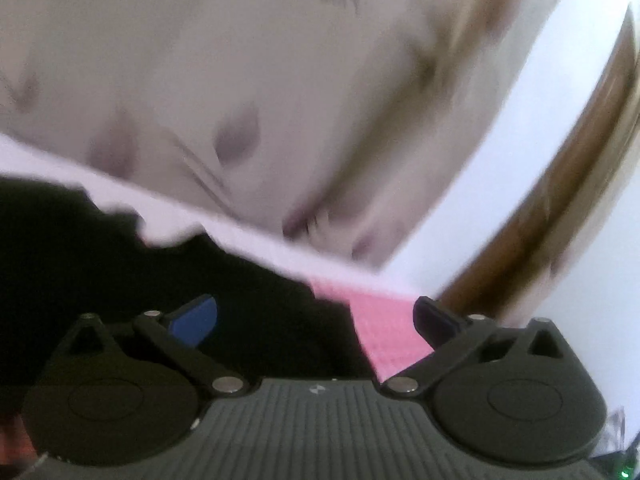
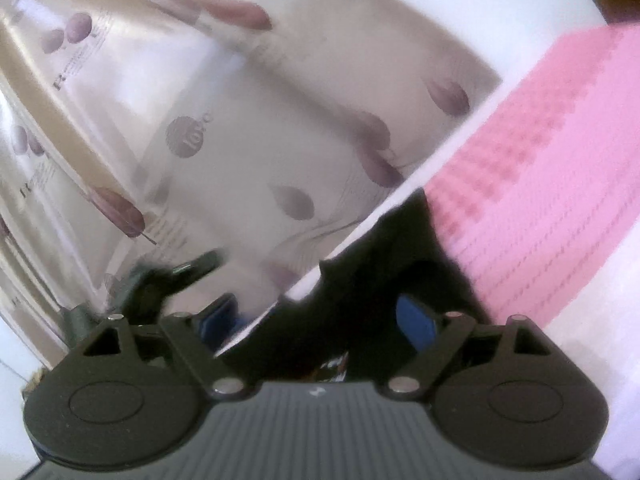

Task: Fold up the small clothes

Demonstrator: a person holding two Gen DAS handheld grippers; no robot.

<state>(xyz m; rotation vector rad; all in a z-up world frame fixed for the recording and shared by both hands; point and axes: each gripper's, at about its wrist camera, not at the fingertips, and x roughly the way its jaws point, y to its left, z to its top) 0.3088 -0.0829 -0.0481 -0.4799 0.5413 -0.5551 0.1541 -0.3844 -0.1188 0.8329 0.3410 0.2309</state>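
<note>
A black garment (image 1: pixel 120 272) lies on a pale sheet over a pink mat (image 1: pixel 384 332). My left gripper (image 1: pixel 316 322) is open, its blue-padded fingers (image 1: pixel 196 322) spread wide just above the black cloth's right part and the pink mat; nothing is between them. In the right wrist view the same black garment (image 2: pixel 360 280) lies under my right gripper (image 2: pixel 324 320), which is open with the cloth's edge between its fingers (image 2: pixel 416 324). The other gripper (image 2: pixel 168 280) shows blurred at the left. Both views are motion-blurred.
A beige cloth with purple leaf prints (image 1: pixel 200 80) covers the surface beyond the garment, also in the right wrist view (image 2: pixel 240 120). The pink mat (image 2: pixel 540 180) stretches to the right. A brown wooden edge (image 1: pixel 560 200) and white wall stand at the right.
</note>
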